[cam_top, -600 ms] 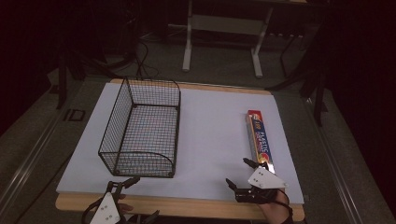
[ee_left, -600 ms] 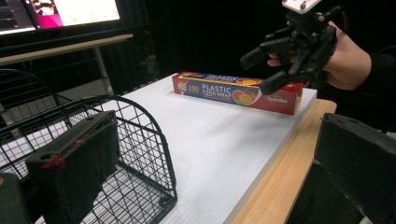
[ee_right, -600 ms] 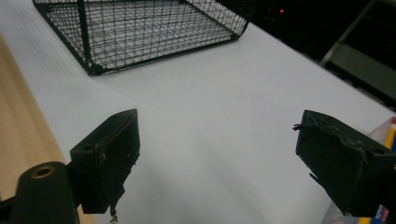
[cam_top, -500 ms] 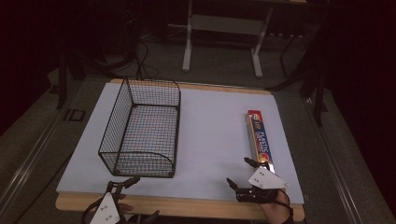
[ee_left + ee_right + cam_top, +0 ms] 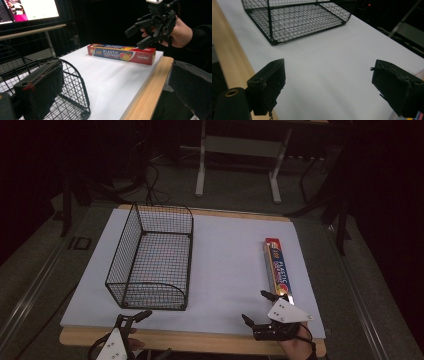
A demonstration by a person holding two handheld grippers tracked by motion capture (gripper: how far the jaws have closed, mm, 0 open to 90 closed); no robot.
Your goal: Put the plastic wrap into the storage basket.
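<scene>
A long red and blue box of plastic wrap lies lengthwise near the right edge of the white table top. Its side faces the left gripper view. My right gripper hovers just in front of the box's near end, open, with nothing between its jaws; a corner of the box peeks in beside the right jaw. My left gripper sits at the table's front left edge, open and holding nothing. The other hand and its gripper hang above the box.
A black wire basket stands on the left half of the table, with nothing in it; it is close to the left jaw and farther off in the right gripper view. Bare wood edge runs along the front. White surface lies between basket and box.
</scene>
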